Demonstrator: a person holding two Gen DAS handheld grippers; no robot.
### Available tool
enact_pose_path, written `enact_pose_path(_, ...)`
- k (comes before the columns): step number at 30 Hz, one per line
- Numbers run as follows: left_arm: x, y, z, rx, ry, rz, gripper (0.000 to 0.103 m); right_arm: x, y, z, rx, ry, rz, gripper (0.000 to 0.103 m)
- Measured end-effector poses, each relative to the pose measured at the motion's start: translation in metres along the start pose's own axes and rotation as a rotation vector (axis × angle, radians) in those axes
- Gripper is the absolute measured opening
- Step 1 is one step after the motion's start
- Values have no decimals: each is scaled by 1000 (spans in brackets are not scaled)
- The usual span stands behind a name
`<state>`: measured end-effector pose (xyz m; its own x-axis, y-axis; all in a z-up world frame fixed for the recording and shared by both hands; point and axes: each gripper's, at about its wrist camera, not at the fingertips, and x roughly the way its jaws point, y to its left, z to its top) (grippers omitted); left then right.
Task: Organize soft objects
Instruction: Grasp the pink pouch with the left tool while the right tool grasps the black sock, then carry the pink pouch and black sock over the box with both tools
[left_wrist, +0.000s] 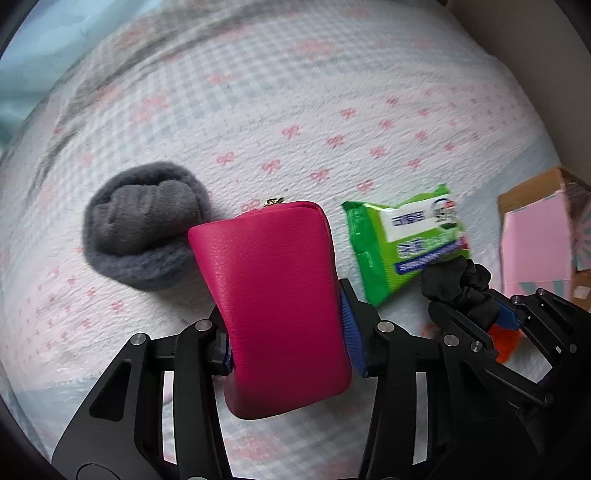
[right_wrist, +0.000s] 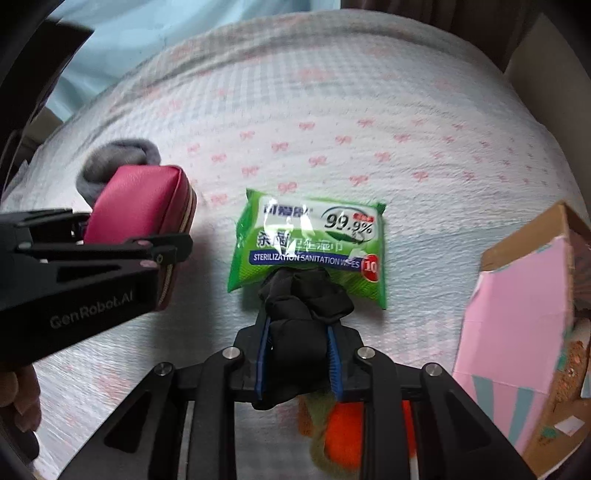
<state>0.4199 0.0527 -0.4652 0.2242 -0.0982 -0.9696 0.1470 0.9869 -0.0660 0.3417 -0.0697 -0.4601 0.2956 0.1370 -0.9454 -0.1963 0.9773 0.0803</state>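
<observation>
Both grippers are holding something. Left gripper (left_wrist: 288, 332) squeezes a pink pouch (left_wrist: 273, 306) between its blue pads, lifted above the bed (left_wrist: 258, 110). Right gripper (right_wrist: 297, 354) is pinched shut on a black scrunchie (right_wrist: 303, 314), just in front of a green pack of wipes (right_wrist: 310, 240) that lies flat on the bed cover. A gray rolled-up sock (left_wrist: 140, 229) sits on the bed behind the pouch. Off to the right stands a pink cardboard box (right_wrist: 517, 314). Something orange (right_wrist: 343, 432) lies under the right gripper.
</observation>
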Motion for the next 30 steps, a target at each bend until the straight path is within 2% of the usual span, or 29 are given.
enact_pose_path(11,-78,14,-38,-53,-100,-45,40,-76,10,1,78,-95,20,24)
enact_pose_path(19,-167,9,-68,-75,-193,-68,40,-160,23,-16,108,-182,41,24)
enact_pose_path(25,-230,-8,-87,-78,-278,-103,40,-233,13,-31,168,-257,64,24)
enact_pose_path(30,-267,-37,-96,-62,-325,-123,40,-287,-10,-44,200,-323,31,24)
